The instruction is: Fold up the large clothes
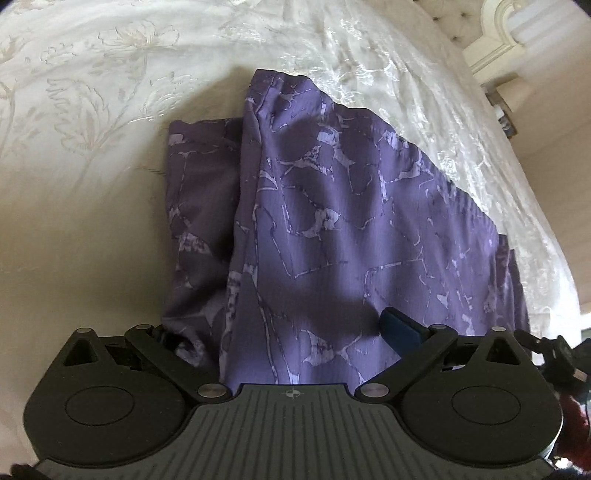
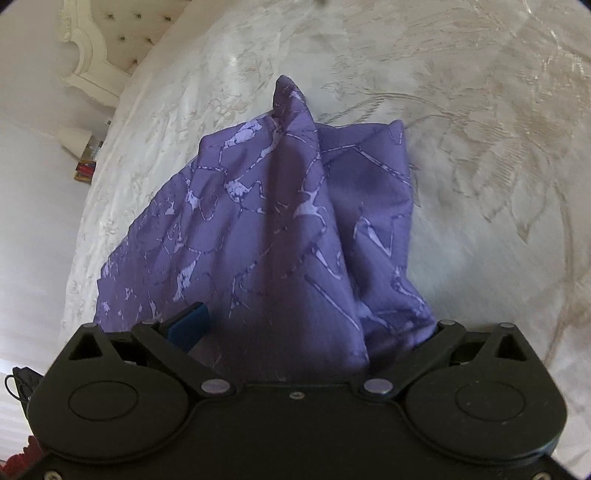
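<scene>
A purple garment [image 1: 351, 206] with a pale marbled print lies partly folded on a white embroidered bedspread [image 1: 92, 110]. One layer is doubled over another, which sticks out at the left. My left gripper [image 1: 280, 328] stands wide open over the near edge of the cloth. Its right blue pad [image 1: 400, 328] shows and the left finger is hidden by fabric. In the right wrist view the same garment [image 2: 266, 229] bunches up into a ridge. My right gripper [image 2: 312, 325] is also wide open. Its left blue pad [image 2: 188, 325] shows and cloth covers the other finger.
A white tufted headboard [image 2: 107, 40] stands at the far end of the bed, also in the left wrist view as the headboard [image 1: 517, 33]. A bedside lamp [image 2: 75, 142] and small items [image 2: 85, 170] sit beyond the bed's edge. Bedspread [image 2: 498, 184] surrounds the garment.
</scene>
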The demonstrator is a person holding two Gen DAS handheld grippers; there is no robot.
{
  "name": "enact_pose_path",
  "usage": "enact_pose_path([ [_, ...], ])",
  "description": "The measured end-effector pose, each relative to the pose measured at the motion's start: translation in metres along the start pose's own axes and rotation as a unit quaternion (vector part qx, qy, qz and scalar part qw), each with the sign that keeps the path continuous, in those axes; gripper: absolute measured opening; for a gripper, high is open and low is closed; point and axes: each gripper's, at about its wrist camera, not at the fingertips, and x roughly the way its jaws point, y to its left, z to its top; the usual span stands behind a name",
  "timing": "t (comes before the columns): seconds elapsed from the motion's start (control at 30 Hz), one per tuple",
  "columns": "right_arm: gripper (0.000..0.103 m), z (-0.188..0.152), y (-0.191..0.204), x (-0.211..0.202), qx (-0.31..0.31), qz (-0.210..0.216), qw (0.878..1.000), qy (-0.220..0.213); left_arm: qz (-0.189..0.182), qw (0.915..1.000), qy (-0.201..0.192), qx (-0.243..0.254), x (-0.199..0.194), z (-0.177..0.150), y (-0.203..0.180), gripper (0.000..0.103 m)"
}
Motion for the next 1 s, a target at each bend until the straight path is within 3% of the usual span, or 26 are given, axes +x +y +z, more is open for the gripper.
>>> enact_pose_path([
  [0.13,0.103,-0.002,-0.003,-0.004,0.019,0.008,1.000,-0.003,0.007,0.9994,0.003,-0.035,-0.003,-0.004,-0.001,0.099],
  [0.17,0.103,-0.002,-0.004,-0.006,0.022,0.008,1.000,0.003,0.012,0.9993,0.005,-0.035,-0.004,-0.004,-0.003,0.091],
  [0.2,0.098,-0.002,-0.003,-0.007,0.023,0.005,1.000,0.010,0.011,0.9995,0.006,-0.030,-0.004,-0.004,-0.005,0.073],
  [0.23,0.093,-0.002,-0.001,-0.008,0.016,-0.004,1.000,0.013,0.003,0.9996,0.006,-0.026,-0.006,-0.006,-0.007,0.064],
  [0.27,0.079,-0.001,0.002,-0.007,0.003,-0.013,1.000,0.016,0.003,0.9996,0.005,-0.026,-0.007,-0.007,-0.009,0.055],
  [0.3,0.065,-0.001,0.005,-0.009,-0.007,-0.012,1.000,0.019,0.001,0.9997,0.003,-0.026,-0.010,-0.008,-0.010,0.047],
  [0.4,0.047,-0.003,0.017,-0.017,-0.011,-0.005,1.000,0.016,-0.009,0.9991,-0.003,-0.040,-0.021,-0.010,-0.010,0.033],
  [0.6,0.029,-0.010,0.025,-0.044,0.026,0.006,1.000,-0.002,-0.045,0.9974,-0.018,-0.053,-0.050,-0.019,-0.018,0.026],
  [0.77,0.029,-0.037,0.025,-0.072,0.019,0.004,1.000,0.011,-0.059,0.9977,-0.012,-0.031,-0.072,-0.050,-0.029,0.026],
  [1.0,0.029,-0.098,0.016,-0.107,0.025,-0.005,0.999,0.040,-0.057,0.9980,0.009,-0.027,-0.108,-0.117,-0.016,0.026],
])
